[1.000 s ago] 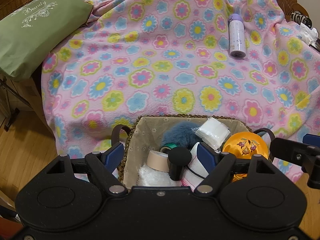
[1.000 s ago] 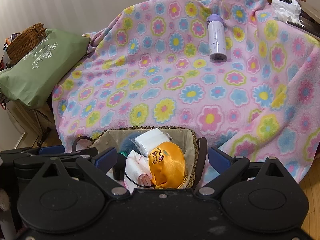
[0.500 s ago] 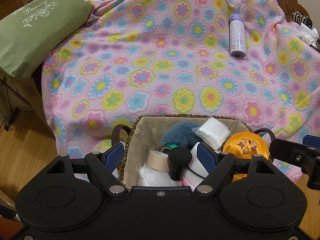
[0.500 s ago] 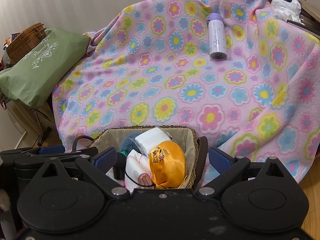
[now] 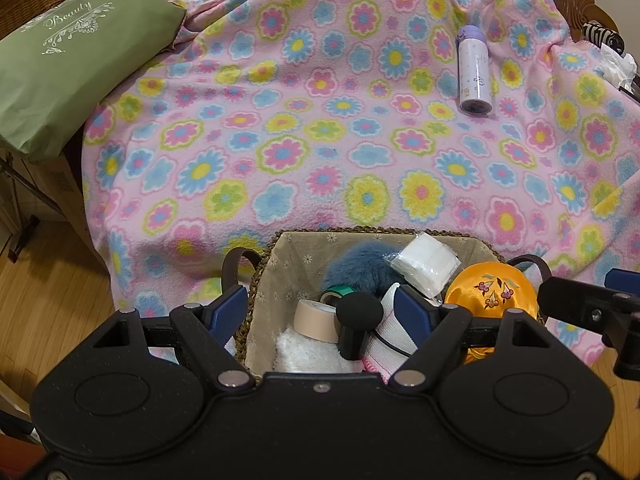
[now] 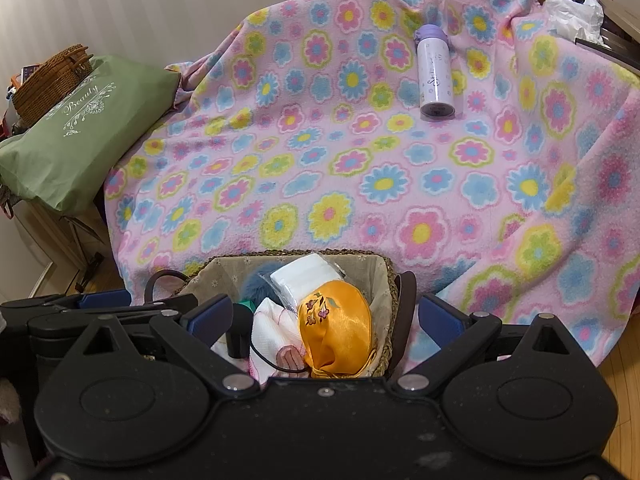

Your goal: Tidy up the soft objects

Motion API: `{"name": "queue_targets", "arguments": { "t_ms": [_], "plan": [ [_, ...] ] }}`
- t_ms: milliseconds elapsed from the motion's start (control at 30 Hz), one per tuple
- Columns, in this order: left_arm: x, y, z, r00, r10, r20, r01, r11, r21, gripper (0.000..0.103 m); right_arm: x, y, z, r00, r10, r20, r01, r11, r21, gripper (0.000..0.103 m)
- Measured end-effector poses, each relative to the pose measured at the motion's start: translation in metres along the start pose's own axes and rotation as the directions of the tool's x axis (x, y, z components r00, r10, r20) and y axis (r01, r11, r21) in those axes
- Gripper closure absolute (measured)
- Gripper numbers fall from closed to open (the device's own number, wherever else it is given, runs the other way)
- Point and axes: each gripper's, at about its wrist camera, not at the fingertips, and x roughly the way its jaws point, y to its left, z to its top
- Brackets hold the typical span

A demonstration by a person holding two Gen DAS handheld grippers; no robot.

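A woven basket [image 5: 262, 280] with beige lining and dark handles sits at the near edge of a pink flowered blanket [image 5: 320, 120]. Inside lie a blue fluffy piece [image 5: 356, 264], a white wrapped pack [image 5: 424, 264], an orange satin pouch [image 5: 490, 292], a beige tape roll [image 5: 314, 318], a black foam-tipped item [image 5: 358, 308], a white fluffy cloth [image 5: 312, 354] and a striped cloth [image 5: 386, 330]. My left gripper [image 5: 320, 312] hangs open over the basket's left half, touching nothing. My right gripper [image 6: 326, 320] stands open around the orange pouch [image 6: 336, 328] without pressing it.
A purple-and-white bottle [image 5: 475, 76] lies on the blanket at the back right. A green "Beauty" pillow [image 5: 60, 76] rests at the left, with a wicker basket [image 6: 52, 80] behind it. White crumpled material [image 6: 576, 16] sits far right. Wooden floor [image 5: 48, 288] lies below.
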Motion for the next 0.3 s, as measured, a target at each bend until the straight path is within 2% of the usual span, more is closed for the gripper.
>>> {"name": "queue_targets", "arguments": {
  "t_ms": [300],
  "plan": [
    [0.0013,-0.0003,-0.0007,1.000,0.003,0.001,-0.003,1.000,0.001,0.027,0.0009,-0.0010,0.0001,1.000,0.002,-0.005,-0.002,1.000,0.001,0.002]
  ]
}}
